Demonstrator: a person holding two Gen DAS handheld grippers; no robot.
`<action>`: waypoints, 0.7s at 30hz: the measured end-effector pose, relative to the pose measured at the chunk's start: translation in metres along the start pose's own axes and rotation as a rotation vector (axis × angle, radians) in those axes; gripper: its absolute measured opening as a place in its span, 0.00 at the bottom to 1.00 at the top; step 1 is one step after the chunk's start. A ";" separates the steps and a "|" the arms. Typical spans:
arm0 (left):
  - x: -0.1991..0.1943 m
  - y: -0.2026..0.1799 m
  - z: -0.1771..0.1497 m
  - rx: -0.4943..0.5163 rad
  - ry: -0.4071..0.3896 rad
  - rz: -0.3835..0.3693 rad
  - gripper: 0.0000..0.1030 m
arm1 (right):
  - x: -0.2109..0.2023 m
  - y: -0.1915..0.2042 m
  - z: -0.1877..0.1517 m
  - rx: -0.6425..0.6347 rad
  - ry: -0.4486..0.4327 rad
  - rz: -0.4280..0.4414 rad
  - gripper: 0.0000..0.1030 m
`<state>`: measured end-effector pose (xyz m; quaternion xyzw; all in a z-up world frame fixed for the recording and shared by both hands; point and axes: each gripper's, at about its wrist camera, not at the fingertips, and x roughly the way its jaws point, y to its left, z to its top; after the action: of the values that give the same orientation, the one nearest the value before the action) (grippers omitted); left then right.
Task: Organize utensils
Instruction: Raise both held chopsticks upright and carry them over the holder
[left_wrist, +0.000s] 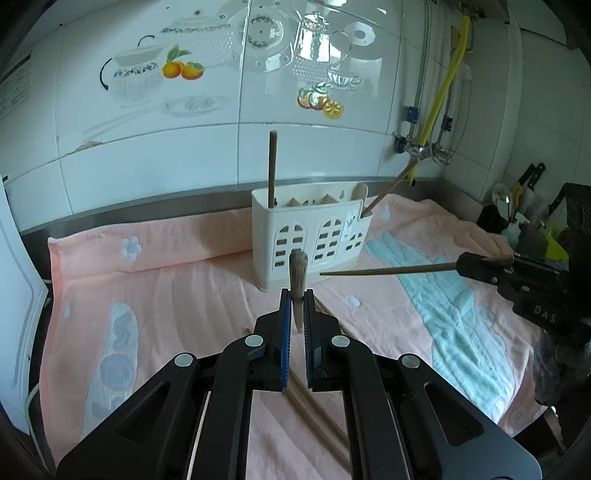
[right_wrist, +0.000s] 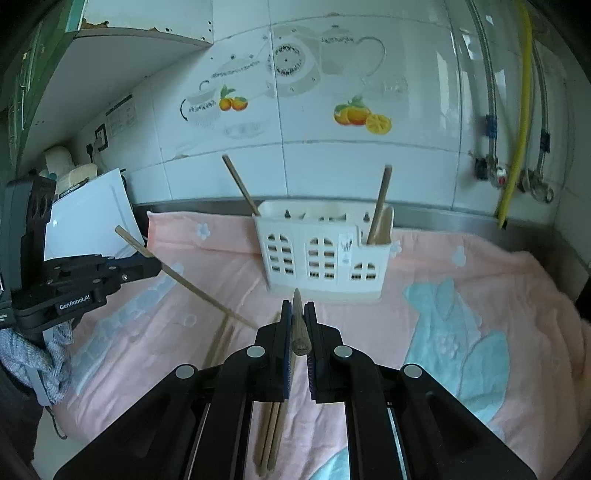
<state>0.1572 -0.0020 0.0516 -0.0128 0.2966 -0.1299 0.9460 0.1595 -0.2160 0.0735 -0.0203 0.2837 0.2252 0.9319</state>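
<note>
White utensil holder (left_wrist: 312, 236) with arched window cut-outs stands upright on a pink towel (left_wrist: 166, 288) at the back of the counter, near the tiled wall (left_wrist: 221, 155). One chopstick stands in its left compartment (left_wrist: 272, 168); another leans out of the right end (left_wrist: 388, 188) beside a pale wooden spoon (right_wrist: 384, 225).

Left gripper (left_wrist: 298, 302): jaws narrow, clamped on a chopstick (left_wrist: 297, 280) that points toward the holder, tip short of its front wall. Right gripper (right_wrist: 298, 314): also clamped on a chopstick (right_wrist: 297, 325), aimed at the holder's front, held above the towel.

More loose chopsticks (left_wrist: 317, 417) lie on the towel under the left gripper. A light-blue pattern (left_wrist: 450, 317) runs across the towel's right side.
</note>
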 end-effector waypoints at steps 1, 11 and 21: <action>-0.001 0.000 0.004 0.001 -0.005 -0.005 0.05 | -0.002 0.000 0.004 -0.010 -0.006 -0.006 0.07; -0.024 -0.024 0.072 0.074 -0.121 -0.022 0.05 | -0.019 -0.021 0.064 -0.084 0.034 -0.028 0.07; -0.033 -0.043 0.149 0.138 -0.278 0.073 0.05 | -0.024 -0.051 0.112 -0.076 0.055 -0.048 0.06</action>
<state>0.2053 -0.0430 0.1968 0.0452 0.1532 -0.1123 0.9807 0.2218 -0.2531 0.1760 -0.0684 0.2999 0.2126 0.9275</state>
